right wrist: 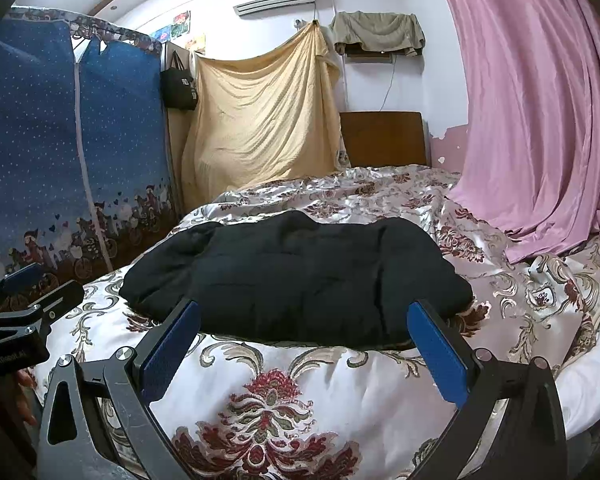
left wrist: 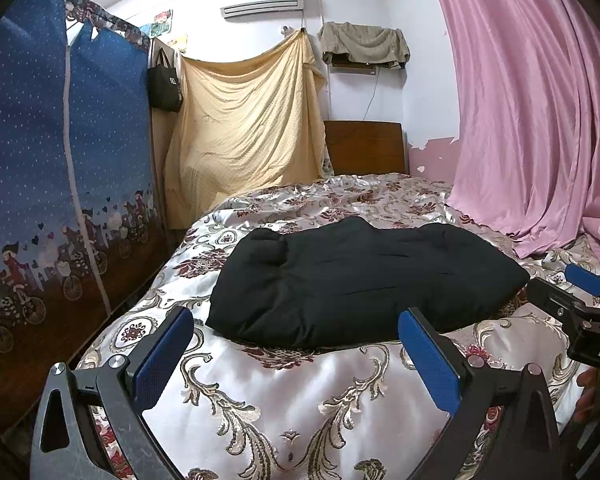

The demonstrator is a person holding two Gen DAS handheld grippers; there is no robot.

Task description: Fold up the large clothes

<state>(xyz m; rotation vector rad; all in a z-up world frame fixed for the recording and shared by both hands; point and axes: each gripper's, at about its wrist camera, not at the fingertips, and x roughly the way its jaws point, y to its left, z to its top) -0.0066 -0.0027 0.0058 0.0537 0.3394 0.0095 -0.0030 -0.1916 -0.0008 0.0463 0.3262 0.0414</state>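
A black padded garment [left wrist: 360,280] lies folded into a thick bundle on the floral satin bed cover [left wrist: 300,400]. It also shows in the right wrist view [right wrist: 300,280]. My left gripper [left wrist: 296,320] is open and empty, held just short of the bundle's near edge. My right gripper [right wrist: 306,312] is open and empty, also just short of the near edge. The right gripper shows at the right of the left wrist view [left wrist: 572,292]. The left gripper shows at the left of the right wrist view [right wrist: 28,292].
A blue fabric wardrobe [left wrist: 60,160] stands along the bed's left side. A yellow sheet [left wrist: 244,120] hangs at the back. A wooden headboard [left wrist: 364,148] is behind the bed. A pink curtain [left wrist: 540,120] drapes onto the bed's right side.
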